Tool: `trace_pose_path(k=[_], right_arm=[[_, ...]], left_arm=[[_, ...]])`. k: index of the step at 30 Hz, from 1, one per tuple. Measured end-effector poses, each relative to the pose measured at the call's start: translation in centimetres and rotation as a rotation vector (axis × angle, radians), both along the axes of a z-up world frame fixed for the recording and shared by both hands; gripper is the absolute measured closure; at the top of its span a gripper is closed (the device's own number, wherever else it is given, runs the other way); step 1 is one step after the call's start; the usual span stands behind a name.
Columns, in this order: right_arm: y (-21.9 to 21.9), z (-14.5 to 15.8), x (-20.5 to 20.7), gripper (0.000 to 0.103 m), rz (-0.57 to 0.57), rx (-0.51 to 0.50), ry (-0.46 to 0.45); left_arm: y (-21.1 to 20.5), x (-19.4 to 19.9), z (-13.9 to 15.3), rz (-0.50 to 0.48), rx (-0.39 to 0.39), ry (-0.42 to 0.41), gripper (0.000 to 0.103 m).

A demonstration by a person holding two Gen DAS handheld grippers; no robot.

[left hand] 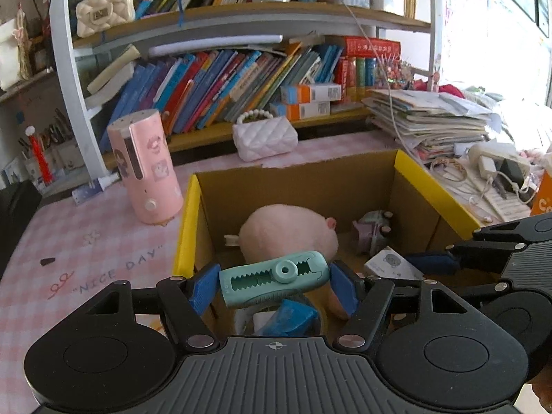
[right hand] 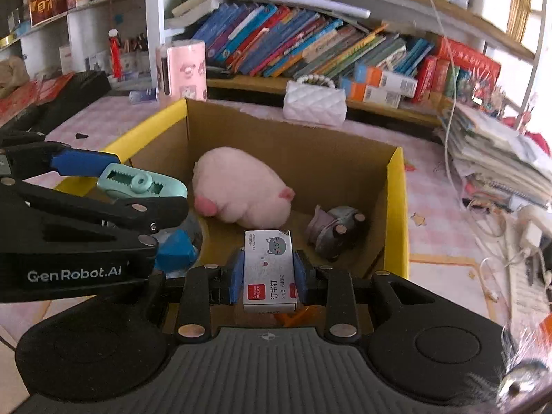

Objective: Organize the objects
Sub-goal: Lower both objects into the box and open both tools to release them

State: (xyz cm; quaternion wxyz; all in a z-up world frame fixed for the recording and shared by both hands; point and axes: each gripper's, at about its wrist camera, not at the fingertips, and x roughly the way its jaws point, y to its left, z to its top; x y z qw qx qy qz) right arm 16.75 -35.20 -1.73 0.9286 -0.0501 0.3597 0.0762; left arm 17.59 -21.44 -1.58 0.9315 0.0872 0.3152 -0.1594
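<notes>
The left tongs (left hand: pixel 276 284) pinch a mint-green plastic correction-tape dispenser (left hand: pixel 274 281) over the open yellow-edged cardboard box (right hand: pixel 396 186); the right tongs (right hand: pixel 268 272) pinch a small white staple carton (right hand: pixel 269 269) above it. A pink plush toy (right hand: pixel 238 189) and grey toy car (right hand: pixel 336 229) already lie inside; both held items await dropping.

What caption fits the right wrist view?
Right claw grips a staple box over the cardboard box holding a pink plush.

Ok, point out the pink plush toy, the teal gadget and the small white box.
pink plush toy (right hand: pixel 238 189), right wrist view, its back.
teal gadget (left hand: pixel 276 281), left wrist view, toothed face.
small white box (right hand: pixel 269 269), right wrist view, top face.
</notes>
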Motion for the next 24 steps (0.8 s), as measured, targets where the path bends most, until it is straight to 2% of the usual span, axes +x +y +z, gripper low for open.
trace_pose_path(k=[7, 18, 24], right_arm=[[-0.3, -0.7, 1.3, 0.075, 0.034, 0.031, 0.064], [-0.4, -0.9, 1.7, 0.074, 0.054, 0.036, 0.065], [-0.4, -0.9, 1.7, 0.074, 0.052, 0.040, 0.065]], left_arm=[[0.1, 0.9, -0.9, 0.037, -0.001, 0.044, 0.033], [-0.3, 1.3, -1.1, 0.055, 0.005, 0.046, 0.032], [-0.3, 0.5, -0.3, 0.055, -0.011, 0.018, 0.023]])
